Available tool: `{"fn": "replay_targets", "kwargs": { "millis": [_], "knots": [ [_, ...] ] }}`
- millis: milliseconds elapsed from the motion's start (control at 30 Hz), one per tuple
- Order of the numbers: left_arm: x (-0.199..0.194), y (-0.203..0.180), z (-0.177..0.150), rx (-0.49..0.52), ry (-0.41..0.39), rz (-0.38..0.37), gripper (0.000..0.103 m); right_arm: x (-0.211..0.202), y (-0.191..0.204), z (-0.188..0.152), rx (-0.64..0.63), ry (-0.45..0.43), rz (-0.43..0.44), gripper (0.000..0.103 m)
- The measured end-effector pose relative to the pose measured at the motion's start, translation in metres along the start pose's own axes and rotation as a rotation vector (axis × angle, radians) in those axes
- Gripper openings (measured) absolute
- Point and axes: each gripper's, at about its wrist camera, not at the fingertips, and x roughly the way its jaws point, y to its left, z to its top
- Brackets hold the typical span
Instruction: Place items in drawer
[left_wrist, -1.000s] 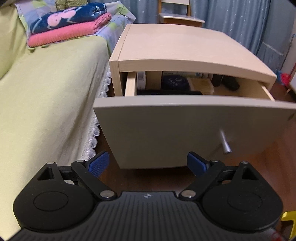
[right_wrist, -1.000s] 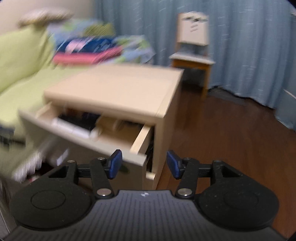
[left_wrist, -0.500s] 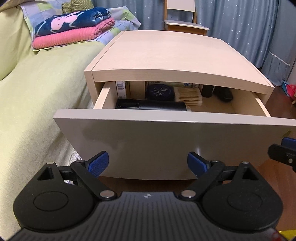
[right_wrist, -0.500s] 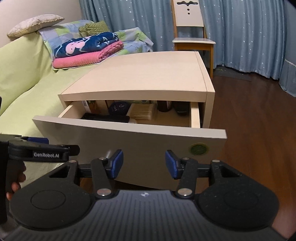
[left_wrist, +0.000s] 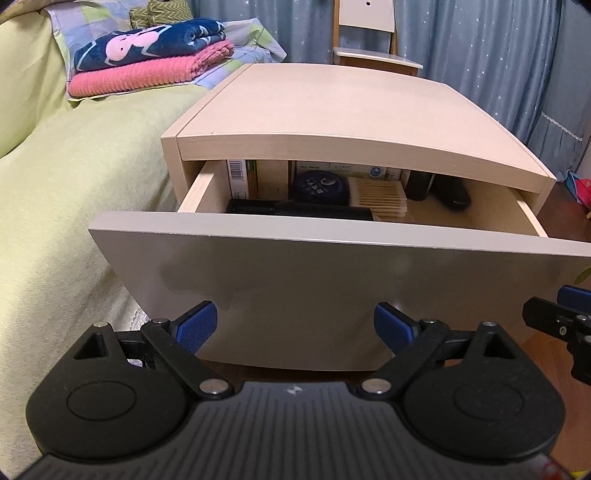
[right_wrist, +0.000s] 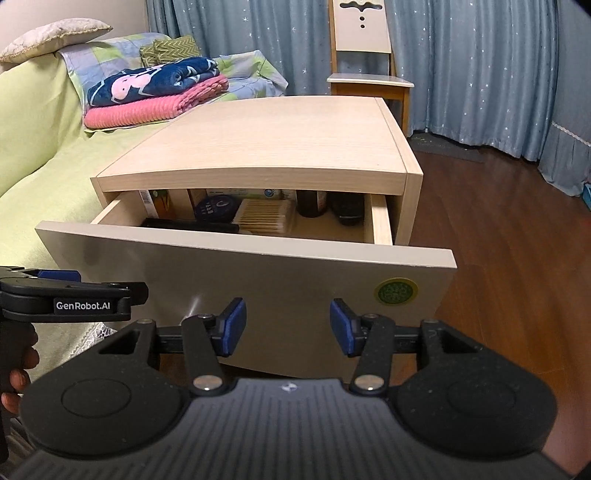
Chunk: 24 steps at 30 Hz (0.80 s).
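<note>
pale wooden bedside drawer (right_wrist: 236, 280) stands open, stocked. left gripper (left_wrist: 295, 325) and right gripper (right_wrist: 284, 325): jaws wide, empty. advise pushing its front panel squarely, evenly.

We read "GenRobot.AI" in white letters on the side of the left gripper (right_wrist: 66, 295), seen from the right wrist view. A white box (left_wrist: 238, 177) standing in the drawer (left_wrist: 332, 236) bears a barcode whose digits are too small to read. A round green sticker (right_wrist: 397, 291) on the drawer front carries a pattern we cannot make out.
</note>
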Motion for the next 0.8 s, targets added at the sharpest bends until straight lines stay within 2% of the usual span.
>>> {"fn": "replay_targets", "kwargs": {
  "millis": [267, 433, 800],
  "knots": [
    [0.009, 0.003, -0.004, -0.019, 0.012, -0.005, 0.094, 0.003, 0.002, 0.000, -0.012, -0.004, -0.022, 0.045],
    [0.012, 0.000, -0.008, 0.009, 0.001, 0.010, 0.096, 0.005, 0.003, 0.001, -0.016, -0.007, -0.030, 0.045],
    [0.017, 0.004, -0.011, -0.023, 0.006, 0.015, 0.096, 0.007, 0.004, 0.002, -0.020, -0.013, -0.036, 0.046]
  ]
}}
